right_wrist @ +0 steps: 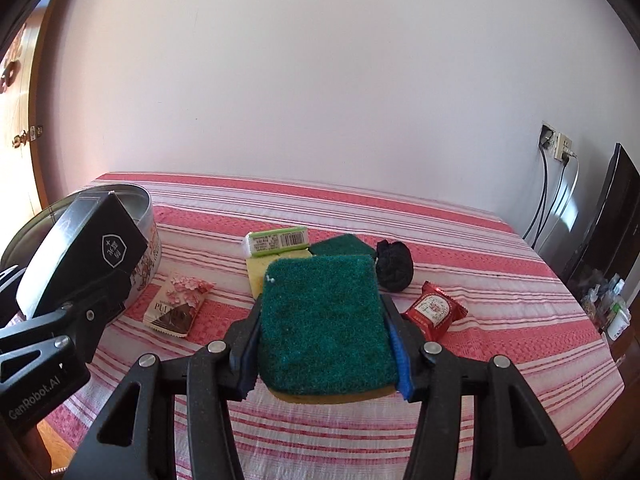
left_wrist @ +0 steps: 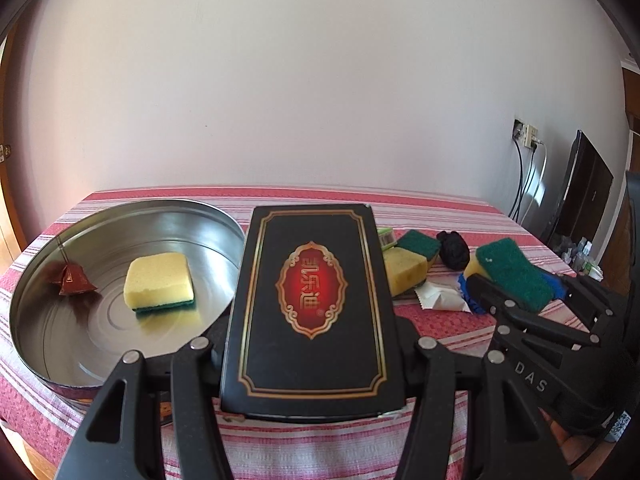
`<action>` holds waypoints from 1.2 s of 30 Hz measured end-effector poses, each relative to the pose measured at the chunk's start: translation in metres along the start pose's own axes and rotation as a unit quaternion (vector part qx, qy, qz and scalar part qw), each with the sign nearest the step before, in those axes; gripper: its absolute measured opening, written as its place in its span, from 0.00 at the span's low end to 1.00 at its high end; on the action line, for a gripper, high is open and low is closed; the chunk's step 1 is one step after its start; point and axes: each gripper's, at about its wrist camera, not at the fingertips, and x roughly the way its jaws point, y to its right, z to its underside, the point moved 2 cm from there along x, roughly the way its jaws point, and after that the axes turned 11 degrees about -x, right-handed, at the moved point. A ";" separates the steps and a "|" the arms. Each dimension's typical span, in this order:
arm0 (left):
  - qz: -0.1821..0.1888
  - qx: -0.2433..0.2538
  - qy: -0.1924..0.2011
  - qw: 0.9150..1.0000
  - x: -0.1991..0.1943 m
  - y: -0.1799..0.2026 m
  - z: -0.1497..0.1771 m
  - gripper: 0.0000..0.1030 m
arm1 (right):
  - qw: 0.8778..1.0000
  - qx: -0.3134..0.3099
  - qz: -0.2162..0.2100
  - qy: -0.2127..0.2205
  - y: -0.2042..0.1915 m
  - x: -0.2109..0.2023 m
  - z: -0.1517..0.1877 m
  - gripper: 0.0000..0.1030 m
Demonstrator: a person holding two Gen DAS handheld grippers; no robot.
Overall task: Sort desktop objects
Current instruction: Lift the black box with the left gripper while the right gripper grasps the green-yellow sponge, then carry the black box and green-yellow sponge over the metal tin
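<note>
My left gripper (left_wrist: 312, 344) is shut on a black box (left_wrist: 312, 304) with a red and gold emblem, held above the table beside the round metal tin (left_wrist: 24, 320). The tin holds a yellow-green sponge (left_wrist: 159, 282) and a small red packet (left_wrist: 74, 280). My right gripper (right_wrist: 324, 344) is shut on a green-topped sponge (right_wrist: 324, 320), held above the cloth; it also shows in the left wrist view (left_wrist: 512, 272). The box and left gripper show at the left of the right wrist view (right_wrist: 80, 256).
On the red striped tablecloth (right_wrist: 480, 264) lie another sponge (right_wrist: 340, 246), a green-labelled pack (right_wrist: 278, 242), a black ball of fabric (right_wrist: 394, 266), a red snack packet (right_wrist: 434, 310) and a pink packet (right_wrist: 178, 310). Wall behind; cables and a monitor at the right.
</note>
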 end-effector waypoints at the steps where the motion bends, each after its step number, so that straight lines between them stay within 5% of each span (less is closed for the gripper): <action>1: 0.000 -0.001 0.001 1.000 -0.001 -0.002 0.000 0.55 | 1.000 -0.001 -0.002 0.002 -0.001 -0.001 -0.002 0.53; 21: -0.019 -0.035 0.028 0.999 -0.014 -0.035 -0.014 0.55 | 0.999 -0.022 -0.035 0.033 -0.030 -0.005 -0.029 0.53; 36: -0.103 -0.091 0.061 0.989 -0.025 -0.107 -0.031 0.55 | 0.987 -0.055 -0.122 0.089 -0.094 -0.004 -0.061 0.53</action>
